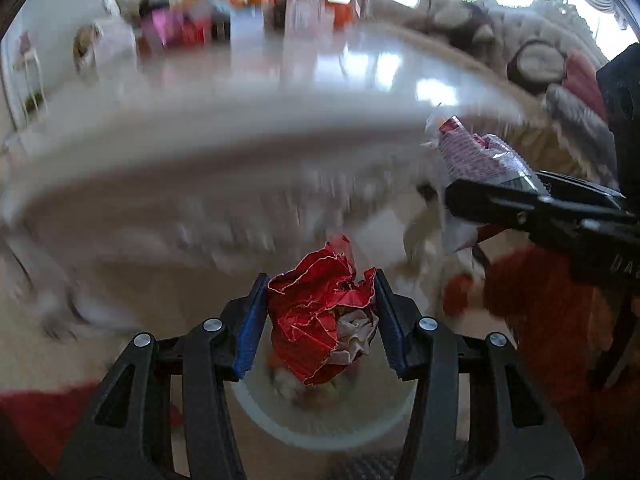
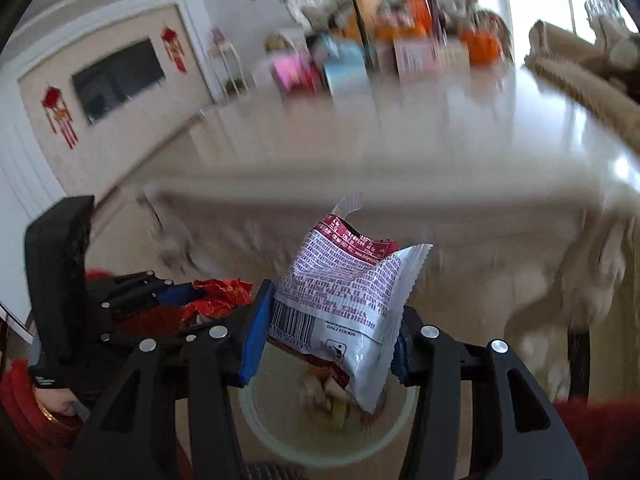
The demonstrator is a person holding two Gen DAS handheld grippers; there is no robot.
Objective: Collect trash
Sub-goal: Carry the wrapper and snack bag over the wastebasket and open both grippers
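My left gripper [image 1: 318, 316] is shut on a crumpled red paper wad [image 1: 320, 320] with a bit of white tissue in it. That same wad [image 2: 218, 298] shows at the left of the right wrist view, pinched in the left gripper [image 2: 188, 300]. A white and maroon printed snack wrapper [image 2: 344, 300] sits pressed between the blue pads of my right gripper [image 2: 332, 332]. From the left wrist view the wrapper [image 1: 476, 156] and right gripper [image 1: 476, 196] appear at the right. Below both hangs a pale round trash bin [image 2: 256, 420] [image 1: 260, 412] with scraps inside.
A glossy white table [image 2: 440, 140] with a carved skirt fills the blurred background. Boxes and plush toys [image 2: 380, 32] crowd its far end. A sofa with cushions [image 1: 540, 64] stands at the right, red cloth [image 1: 532, 292] lies low, and a wall TV [image 2: 116, 80] hangs at left.
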